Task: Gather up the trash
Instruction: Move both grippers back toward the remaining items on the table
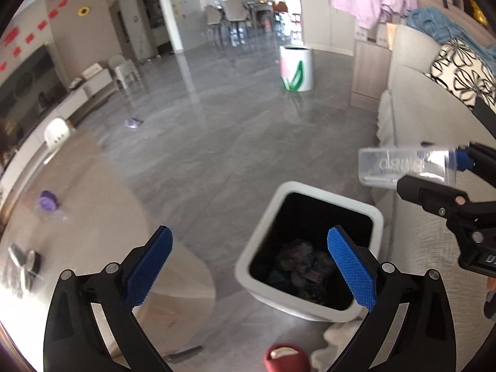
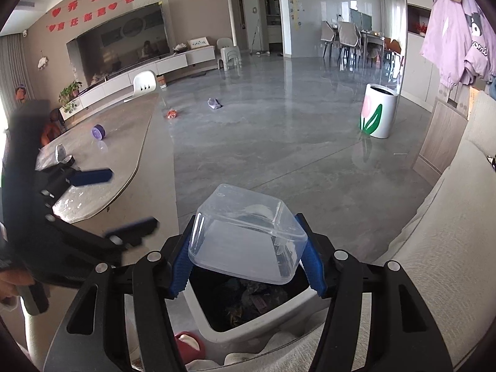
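A white trash bin [image 1: 310, 187] with a black liner stands on the floor between the table and the sofa, with dark crumpled trash [image 1: 302, 263] inside. My left gripper [image 1: 251, 266] hangs above it, open wide, with nothing between its blue pads. My right gripper [image 2: 246, 263] is shut on a clear plastic container [image 2: 248, 235], held tilted just above the bin [image 2: 217, 325]. In the left wrist view the container [image 1: 403, 167] and the right gripper [image 1: 434, 173] show at the right, beyond the bin's rim. The left gripper [image 2: 114, 204] appears blurred at the left of the right wrist view.
A beige stone table [image 1: 77, 186] at the left bears a purple lid [image 1: 48, 200] and foil scraps [image 1: 23, 263]. The sofa [image 1: 418, 114] lies to the right. Small purple [image 2: 214, 103] and orange [image 2: 171, 113] items lie on the grey floor. A tulip-printed white bin [image 1: 296, 68] stands farther off. A red slipper [image 1: 286, 358] lies near.
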Motion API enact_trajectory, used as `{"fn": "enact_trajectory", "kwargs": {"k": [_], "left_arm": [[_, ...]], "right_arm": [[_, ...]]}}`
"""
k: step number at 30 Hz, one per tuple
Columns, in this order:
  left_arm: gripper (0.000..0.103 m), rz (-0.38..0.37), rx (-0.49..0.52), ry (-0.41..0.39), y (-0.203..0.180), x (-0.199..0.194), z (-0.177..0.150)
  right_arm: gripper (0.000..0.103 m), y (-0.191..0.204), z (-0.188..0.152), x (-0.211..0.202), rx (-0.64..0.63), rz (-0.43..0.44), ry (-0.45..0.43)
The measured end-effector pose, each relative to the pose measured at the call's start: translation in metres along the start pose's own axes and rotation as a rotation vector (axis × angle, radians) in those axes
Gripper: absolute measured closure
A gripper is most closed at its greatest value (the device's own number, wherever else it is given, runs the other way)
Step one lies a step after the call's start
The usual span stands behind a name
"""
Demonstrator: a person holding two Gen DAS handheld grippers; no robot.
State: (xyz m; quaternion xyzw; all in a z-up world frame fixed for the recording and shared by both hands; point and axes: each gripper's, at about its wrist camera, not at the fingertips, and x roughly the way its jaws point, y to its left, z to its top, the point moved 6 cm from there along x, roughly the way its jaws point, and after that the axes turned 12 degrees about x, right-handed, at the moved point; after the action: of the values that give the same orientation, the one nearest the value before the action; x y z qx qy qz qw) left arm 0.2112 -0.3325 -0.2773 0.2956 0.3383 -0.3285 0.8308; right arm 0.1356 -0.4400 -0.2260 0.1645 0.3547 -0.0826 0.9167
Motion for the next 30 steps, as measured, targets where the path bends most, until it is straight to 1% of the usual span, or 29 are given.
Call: {"fn": "enact_trajectory", "kwargs": {"k": [2, 3, 4, 5, 7, 9, 11, 13, 16, 19, 20, 22, 24, 27, 29, 30], "left_arm": [[0.005, 0.005, -0.027, -0.009, 0.009, -0.005, -0.002], [0.005, 0.006, -0.043, -0.013, 0.013, -0.008, -0.003], [0.005, 0.001, -0.064, -0.015, 0.018, -0.011, -0.004], [0.005, -0.001, -0.074, -0.016, 0.021, -0.013, -0.007], [0.005, 0.0, -0.093, -0.025, 0.027, -0.017, -0.007], [0.005, 0.007, -0.097, -0.029, 0.031, -0.021, -0.008], [0.005, 0.007, -0.118, -0.038, 0.037, -0.028, -0.012], [0.005, 0.005, -0.141, -0.04, 0.044, -0.032, -0.014], [0.005, 0.011, -0.191, -0.051, 0.065, -0.042, -0.022], [0.005, -0.001, -0.225, -0.07, 0.085, -0.052, -0.029], [0.005, 0.007, -0.233, -0.076, 0.091, -0.056, -0.033], [0.005, 0.051, -0.257, -0.087, 0.109, -0.065, -0.042], [0.005, 0.057, -0.288, -0.099, 0.122, -0.071, -0.049], [0.005, 0.052, -0.388, -0.171, 0.152, -0.087, -0.065], [0.005, 0.059, -0.412, -0.159, 0.165, -0.092, -0.073], [0.005, 0.082, -0.416, -0.141, 0.172, -0.093, -0.079]], "right_arm": [[0.042, 0.006, -0.001, 0.008, -0.006, 0.011, 0.027], [0.038, 0.008, -0.002, 0.014, -0.013, 0.016, 0.056], [0.027, 0.011, -0.005, 0.02, -0.024, 0.012, 0.085], [0.004, 0.013, -0.007, 0.026, -0.037, 0.001, 0.108], [0.004, 0.016, -0.01, 0.031, -0.052, 0.002, 0.132], [0.004, 0.021, -0.011, 0.03, -0.079, -0.011, 0.13], [0.004, 0.026, -0.009, 0.024, -0.091, -0.013, 0.108], [0.004, 0.033, -0.004, 0.016, -0.094, 0.011, 0.081], [0.004, 0.048, 0.005, 0.011, -0.114, 0.035, 0.048], [0.004, 0.071, 0.016, 0.007, -0.149, 0.066, 0.021], [0.004, 0.081, 0.019, 0.007, -0.163, 0.08, 0.014], [0.004, 0.102, 0.025, 0.008, -0.19, 0.113, 0.0], [0.004, 0.121, 0.029, 0.009, -0.212, 0.136, -0.014], [0.004, 0.154, 0.035, 0.01, -0.25, 0.182, -0.037], [0.004, 0.176, 0.038, 0.011, -0.272, 0.212, -0.053], [0.004, 0.186, 0.041, 0.012, -0.278, 0.226, -0.061]]}}
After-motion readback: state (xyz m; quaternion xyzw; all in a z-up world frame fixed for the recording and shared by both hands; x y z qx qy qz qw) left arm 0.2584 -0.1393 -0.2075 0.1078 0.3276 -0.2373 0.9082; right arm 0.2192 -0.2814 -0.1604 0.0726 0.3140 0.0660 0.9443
